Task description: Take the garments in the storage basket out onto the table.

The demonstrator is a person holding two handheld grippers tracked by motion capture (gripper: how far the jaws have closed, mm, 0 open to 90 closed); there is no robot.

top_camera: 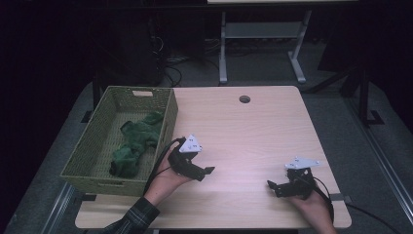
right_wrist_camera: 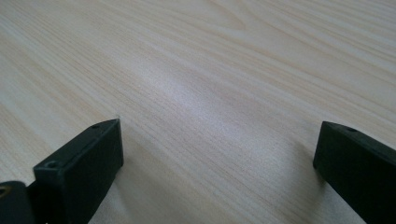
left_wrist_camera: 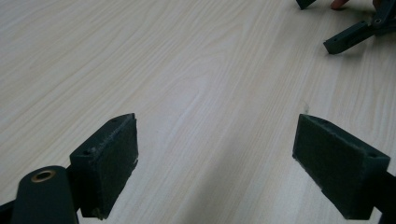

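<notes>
Inside the olive-green woven basket [top_camera: 104, 161] at the left end of the pale wooden desk [top_camera: 253, 131] lies the crumpled dark green cloth [top_camera: 134, 146], a loose heap stretched along the basket's floor, with one end toward the far right corner and a thicker bunch toward the near wall. We hold both tools low over the bare desk, away from it: our left tool [top_camera: 207, 171] sits just beside the basket's right wall, our right tool [top_camera: 272, 186] near the desk's front right edge, well apart from the basket. Each one's jaws stand wide apart with nothing between them, as the left gripper view [left_wrist_camera: 215, 163] and the right gripper view [right_wrist_camera: 215, 163] both show over plain wood grain. We judge the cloth to be light, soft and limp, neither fragile nor slippery; it will sag and trail from wherever we pinch it. A raised fold on the thick bunch near the middle looks the best place to take hold, since the pads can close on several layers there. The basket's walls are tall, so we would come down from above, and lift high enough that the hanging end clears the rim.
</notes>
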